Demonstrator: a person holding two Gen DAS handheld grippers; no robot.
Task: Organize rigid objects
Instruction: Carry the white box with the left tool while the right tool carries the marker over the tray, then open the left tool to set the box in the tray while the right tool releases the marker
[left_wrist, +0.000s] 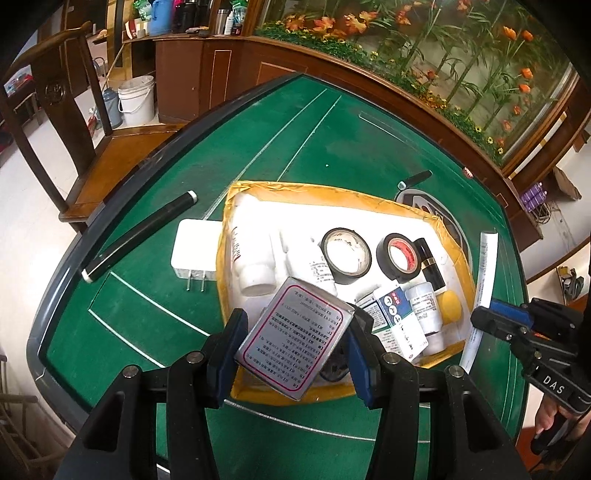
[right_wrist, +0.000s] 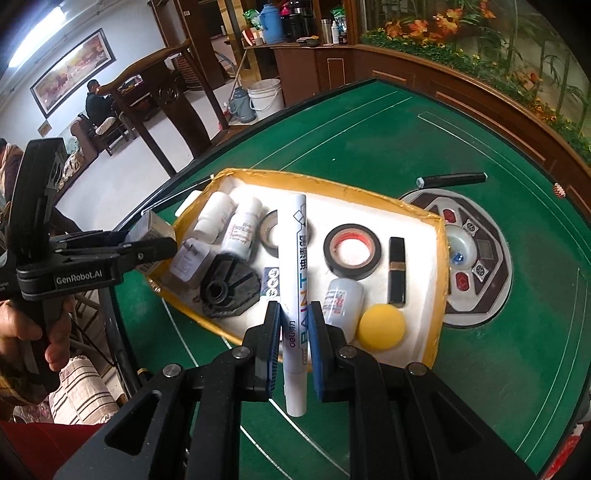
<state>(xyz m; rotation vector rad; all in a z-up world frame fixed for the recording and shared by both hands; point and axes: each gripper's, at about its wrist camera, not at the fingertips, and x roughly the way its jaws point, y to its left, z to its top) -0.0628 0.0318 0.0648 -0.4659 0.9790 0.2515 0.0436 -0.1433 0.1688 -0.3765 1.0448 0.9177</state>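
Note:
A yellow-rimmed white tray (left_wrist: 417, 210) sits on the green table and holds white bottles (left_wrist: 251, 254), two black tape rolls (left_wrist: 347, 254), a lipstick (left_wrist: 430, 264), medicine boxes (left_wrist: 397, 321) and a yellow ball (left_wrist: 450, 304). My left gripper (left_wrist: 295, 339) is shut on a silver tin with printed text (left_wrist: 295, 339), held over the tray's near left corner. My right gripper (right_wrist: 293, 338) is shut on a white paint marker (right_wrist: 295, 288), held over the tray's (right_wrist: 436, 236) near edge. The left gripper with its tin also shows in the right wrist view (right_wrist: 147, 236).
A white plug adapter (left_wrist: 194, 251) and a black tube (left_wrist: 140, 236) lie left of the tray. A black pen (right_wrist: 450, 180) lies beyond it, by the table's centre control panel (right_wrist: 476, 266). A wooden chair (left_wrist: 66, 122) stands at the table's left edge, cabinets behind.

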